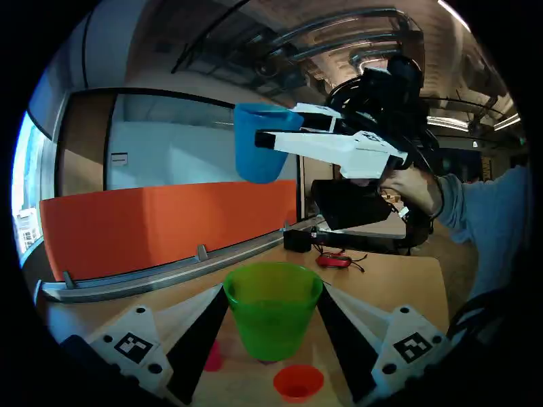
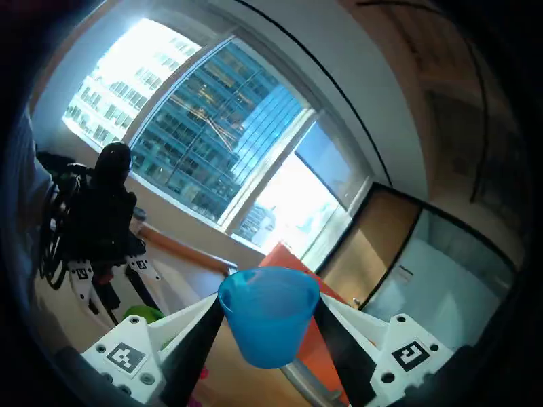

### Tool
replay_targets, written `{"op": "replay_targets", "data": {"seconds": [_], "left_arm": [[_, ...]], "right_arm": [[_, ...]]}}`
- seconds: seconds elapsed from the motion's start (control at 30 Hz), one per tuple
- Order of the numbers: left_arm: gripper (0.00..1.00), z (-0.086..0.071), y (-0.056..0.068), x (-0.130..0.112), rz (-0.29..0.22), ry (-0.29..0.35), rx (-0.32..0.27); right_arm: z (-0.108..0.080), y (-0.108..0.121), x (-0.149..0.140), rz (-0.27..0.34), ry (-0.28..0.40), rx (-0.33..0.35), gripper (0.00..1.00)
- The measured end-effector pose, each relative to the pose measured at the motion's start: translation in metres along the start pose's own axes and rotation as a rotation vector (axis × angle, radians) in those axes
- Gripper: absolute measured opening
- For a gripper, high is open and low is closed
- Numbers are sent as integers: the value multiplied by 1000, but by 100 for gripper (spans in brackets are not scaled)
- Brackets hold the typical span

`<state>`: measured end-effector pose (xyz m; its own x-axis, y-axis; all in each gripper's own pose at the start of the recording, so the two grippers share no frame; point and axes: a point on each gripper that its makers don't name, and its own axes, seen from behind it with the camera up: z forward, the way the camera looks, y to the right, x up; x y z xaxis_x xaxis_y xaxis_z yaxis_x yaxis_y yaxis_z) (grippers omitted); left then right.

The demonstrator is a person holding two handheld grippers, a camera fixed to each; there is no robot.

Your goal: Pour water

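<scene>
A green cup [image 1: 271, 319] is held between the fingers of the left gripper [image 1: 271, 298], which are closed against its two sides, just above the table [image 1: 400, 271]. Below the gripper and slightly to its right, a small orange cup [image 1: 298, 381] is seen on the table. Ahead of this gripper and higher, a blue cup [image 2: 268, 319] is clamped roughly upright in the right gripper [image 2: 268, 304], which is carried by a hand [image 1: 407, 186] farther right.

In left claw [image 1: 271, 293] — lower cup [image 1: 273, 325]; upper cup [image 1: 256, 149] above, farther back; table [image 1: 400, 271] beneath.
</scene>
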<state>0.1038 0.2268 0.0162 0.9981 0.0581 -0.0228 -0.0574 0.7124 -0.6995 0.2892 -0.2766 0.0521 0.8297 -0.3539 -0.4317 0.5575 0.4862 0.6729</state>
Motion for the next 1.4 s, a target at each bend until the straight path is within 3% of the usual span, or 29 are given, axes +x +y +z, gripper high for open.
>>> {"op": "replay_targets", "data": {"seconds": [0.37, 0.5, 0.83, 1.4], "left_arm": [[87, -1, 2, 4, 13, 2, 1], [87, -3, -1, 5, 21, 3, 7], [87, -6, -11, 6, 28, 2, 31], [87, -28, -54, -4, 44, -17, 130]], "right_arm": [[-5, -6, -7, 334, -16, 19, 90], [-8, -6, -9, 413, -22, 24, 90], [-11, -10, -14, 472, -30, 29, 90], [-34, 1, -35, 519, -37, -22, 90]]}}
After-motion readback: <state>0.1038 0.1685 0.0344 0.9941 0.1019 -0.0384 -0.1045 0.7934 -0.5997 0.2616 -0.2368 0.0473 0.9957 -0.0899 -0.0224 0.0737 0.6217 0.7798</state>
